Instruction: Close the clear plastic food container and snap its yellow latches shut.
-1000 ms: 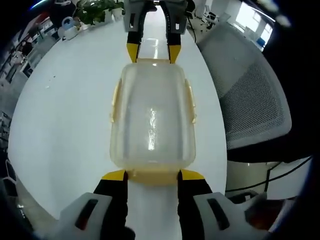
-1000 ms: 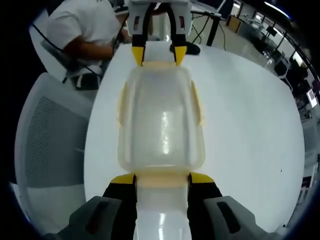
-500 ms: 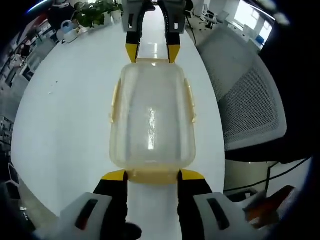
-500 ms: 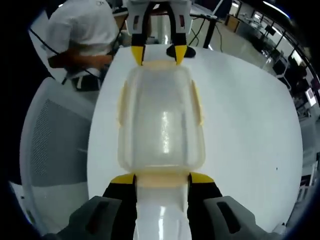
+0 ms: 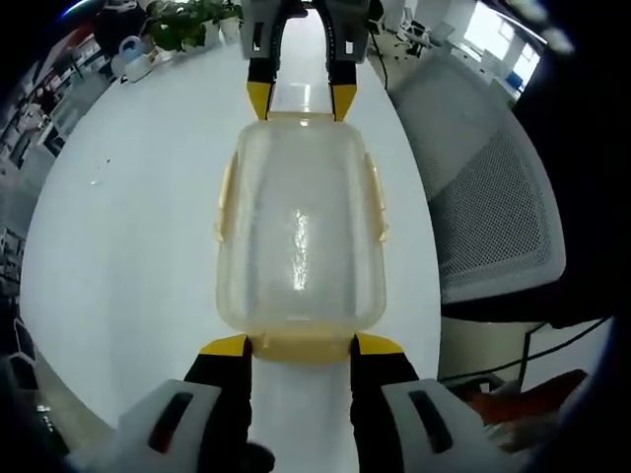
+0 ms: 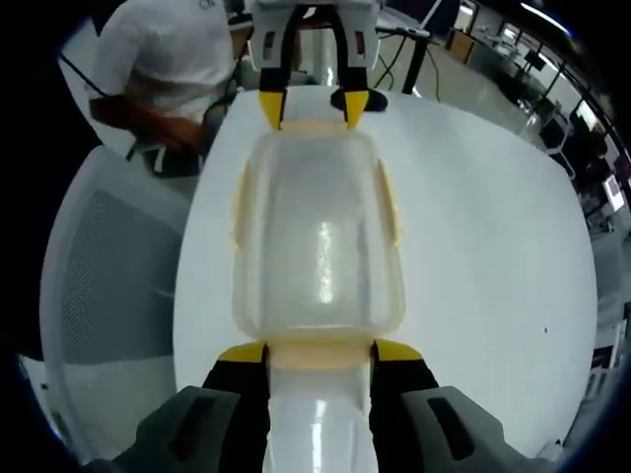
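- One big white table (image 5: 128, 227) takes up most of both views.
- A grey mesh office chair (image 5: 488, 207) stands on the right of the left gripper view.
- The clear plastic food container (image 5: 299, 236) sits on the table in the middle of the frame, lid on.
- Its yellow latches (image 5: 375, 197) lie along the sides and ends.
- The left gripper (image 5: 299, 344), at the bottom, has its jaws apart, tips at the near end latch.
- The right gripper (image 6: 318, 352) is the same, jaws apart at its end.
- A person in a white shirt (image 6: 173, 54) sits at the upper left of the right gripper view.
- Green plants (image 5: 187, 20) are at the top left of the left gripper view.
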A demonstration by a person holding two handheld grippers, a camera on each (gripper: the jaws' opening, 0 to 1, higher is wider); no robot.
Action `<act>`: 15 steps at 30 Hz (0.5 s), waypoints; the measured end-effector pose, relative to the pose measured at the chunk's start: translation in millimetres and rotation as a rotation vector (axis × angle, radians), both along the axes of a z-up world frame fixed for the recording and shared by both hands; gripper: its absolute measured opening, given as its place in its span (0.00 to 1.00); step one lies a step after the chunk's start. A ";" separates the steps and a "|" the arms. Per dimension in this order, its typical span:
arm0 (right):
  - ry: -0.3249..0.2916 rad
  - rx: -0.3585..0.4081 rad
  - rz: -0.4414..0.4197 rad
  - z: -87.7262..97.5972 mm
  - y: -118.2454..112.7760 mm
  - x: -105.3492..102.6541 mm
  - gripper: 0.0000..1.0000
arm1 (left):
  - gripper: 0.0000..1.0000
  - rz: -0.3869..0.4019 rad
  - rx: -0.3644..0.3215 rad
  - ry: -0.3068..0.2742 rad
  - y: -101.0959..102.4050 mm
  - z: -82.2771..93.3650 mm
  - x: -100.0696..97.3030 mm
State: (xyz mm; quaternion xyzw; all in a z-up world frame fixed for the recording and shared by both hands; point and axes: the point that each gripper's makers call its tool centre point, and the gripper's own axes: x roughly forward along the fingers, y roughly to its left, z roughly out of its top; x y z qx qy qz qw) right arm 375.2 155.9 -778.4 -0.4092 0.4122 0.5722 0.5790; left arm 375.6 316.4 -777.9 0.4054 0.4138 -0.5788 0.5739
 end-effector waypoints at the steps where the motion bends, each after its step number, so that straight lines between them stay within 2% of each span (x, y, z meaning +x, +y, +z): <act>1: 0.001 0.000 0.000 0.2 -1.0 -0.2 0.37 | 0.38 0.000 -0.001 0.001 -1.0 0.2 -0.2; 15: 0.001 -0.014 0.003 0.2 -20.9 0.3 0.37 | 0.38 0.007 -0.006 0.008 -21.1 0.8 -0.3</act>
